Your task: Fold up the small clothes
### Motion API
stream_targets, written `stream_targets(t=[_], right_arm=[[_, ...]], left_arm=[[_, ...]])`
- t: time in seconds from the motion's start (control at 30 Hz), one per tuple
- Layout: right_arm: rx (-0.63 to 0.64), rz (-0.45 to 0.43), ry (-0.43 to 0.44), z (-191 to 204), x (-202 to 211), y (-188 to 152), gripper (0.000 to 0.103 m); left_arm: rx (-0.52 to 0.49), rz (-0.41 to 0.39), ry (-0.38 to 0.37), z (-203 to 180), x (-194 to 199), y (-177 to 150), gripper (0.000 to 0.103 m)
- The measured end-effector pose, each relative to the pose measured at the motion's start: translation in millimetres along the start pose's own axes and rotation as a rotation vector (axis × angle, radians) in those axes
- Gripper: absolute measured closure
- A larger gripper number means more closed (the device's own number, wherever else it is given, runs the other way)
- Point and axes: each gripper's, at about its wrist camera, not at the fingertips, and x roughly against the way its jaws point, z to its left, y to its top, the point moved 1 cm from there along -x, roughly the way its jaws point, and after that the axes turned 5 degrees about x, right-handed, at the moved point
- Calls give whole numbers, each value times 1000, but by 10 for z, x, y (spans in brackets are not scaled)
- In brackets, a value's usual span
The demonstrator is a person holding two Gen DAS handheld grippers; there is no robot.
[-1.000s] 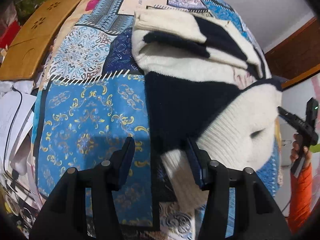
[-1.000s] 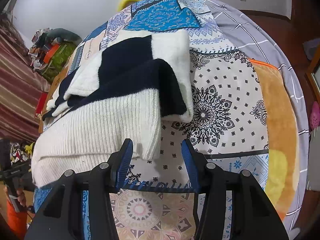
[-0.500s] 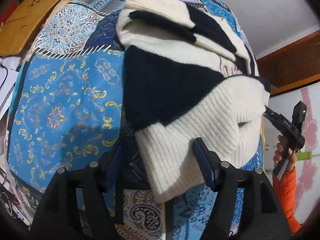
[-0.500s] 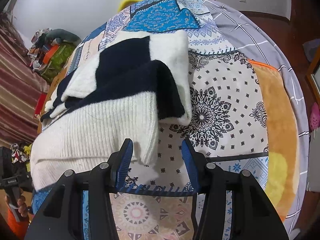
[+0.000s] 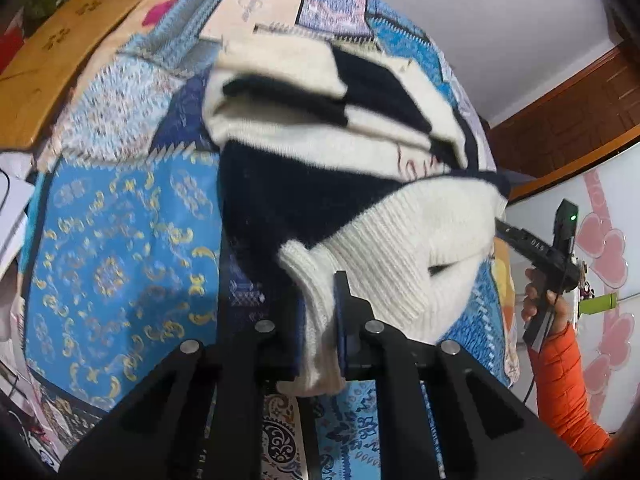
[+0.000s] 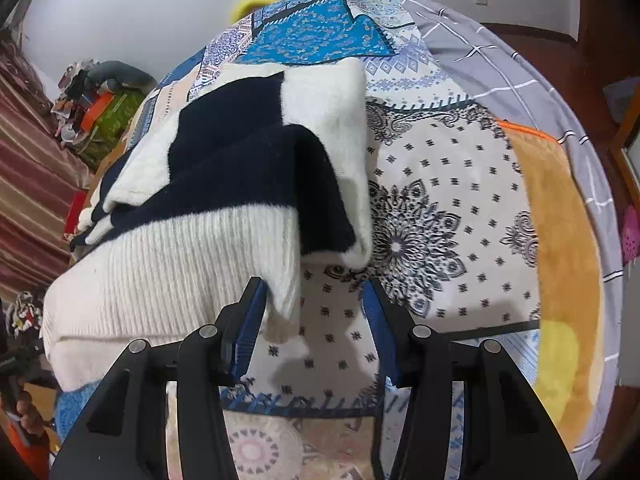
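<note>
A black-and-white knit sweater [image 5: 360,184] lies partly folded on the patchwork bedspread [image 5: 120,240]. My left gripper [image 5: 320,312] sits at its near corner. Its jaws are closing, and the pads pinch the white ribbed hem. In the right wrist view the same sweater [image 6: 200,272] fills the left half. My right gripper [image 6: 316,308] stands open just above the bedspread [image 6: 440,200]. The ribbed hem's corner hangs beside its left finger [image 6: 252,312], with no pad pressing on it. The right gripper [image 5: 536,248] also shows at the sweater's far edge, held by a hand in an orange sleeve.
A wooden board [image 5: 52,64] lies beyond the bed's left side, with papers below it. An orange fleece blanket [image 6: 560,280] and a grey checked sheet [image 6: 500,80] cover the bed's right side. Piled clutter [image 6: 92,112] stands by the striped curtain.
My left gripper slid forward until the ribbed hem corner lay between its fingers, then its jaws came together on it. The right gripper has stayed where it was.
</note>
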Motion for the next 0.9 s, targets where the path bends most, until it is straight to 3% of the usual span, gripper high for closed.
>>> stream_targets(t=[0.03,0.17,0.23,0.37,0.53,0.67,0.9], right_arm=[[-5,10,26,15,-23,6,58],[29,31,83,163,-43,-7,89],[44,27,83,230,-18,-14,93],[51,-1,127,325,150,31,95],[62,-135,168,457,609,256,96],[78,-223,127,505,844,442,96],[32,-262,114,399,840,737,96]], left_arm=[[-4,-13,1,9,55,21,91],[-27,-86,0,-51,271,147,91],[-35,-115,0,-66,357,212,92],[-48,-182,18,-112,516,427,93],[-62,-248,10,-211,624,769,94],[-60,-283,-1,-267,677,997,94],[-38,-336,25,-321,640,1495,97]])
